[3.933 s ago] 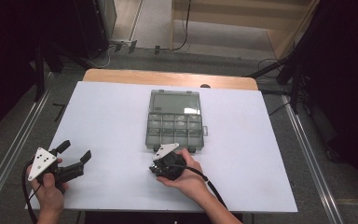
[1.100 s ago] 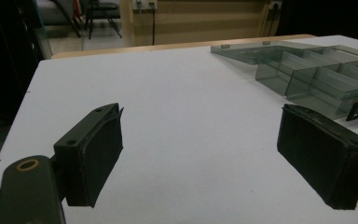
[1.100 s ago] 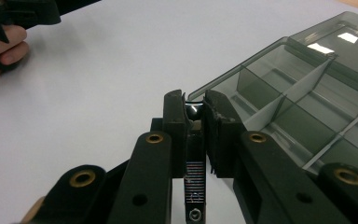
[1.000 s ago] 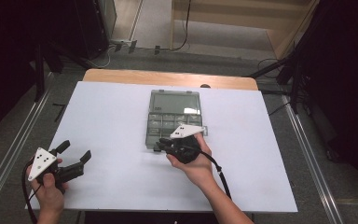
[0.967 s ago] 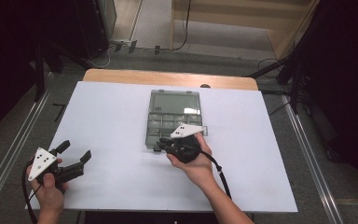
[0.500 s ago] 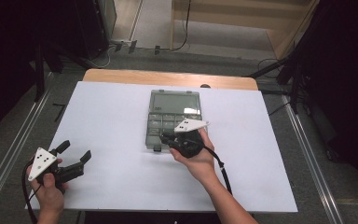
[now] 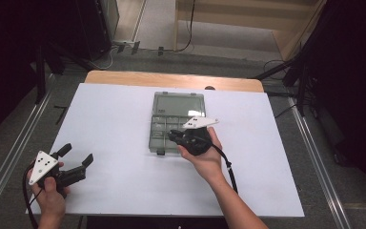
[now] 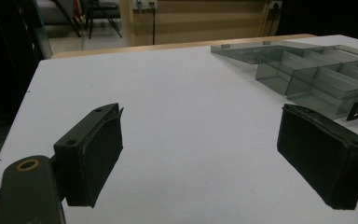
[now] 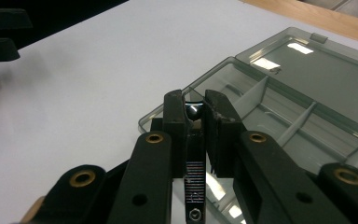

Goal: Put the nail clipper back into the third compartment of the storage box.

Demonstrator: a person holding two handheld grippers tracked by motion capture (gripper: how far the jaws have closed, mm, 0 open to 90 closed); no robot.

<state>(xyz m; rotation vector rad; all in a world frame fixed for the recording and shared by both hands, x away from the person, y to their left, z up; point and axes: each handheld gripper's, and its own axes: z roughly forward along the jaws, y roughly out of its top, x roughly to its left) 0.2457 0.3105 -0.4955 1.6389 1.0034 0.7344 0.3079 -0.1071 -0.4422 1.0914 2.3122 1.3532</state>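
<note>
Smoky plastic organizer box (image 7: 177,121) lies open under the right claw (image 9: 195,122), which pinches a small black part (image 9: 194,111), not yet dropped in; left claw (image 8: 214,163) gapes wide, idle.

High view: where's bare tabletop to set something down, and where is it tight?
Free: the white table between the left gripper and the organizer box; also the strip right of the box to the table's right edge, and the near edge between both forearms. Tight: the box's near side, where the right gripper hangs.
</note>
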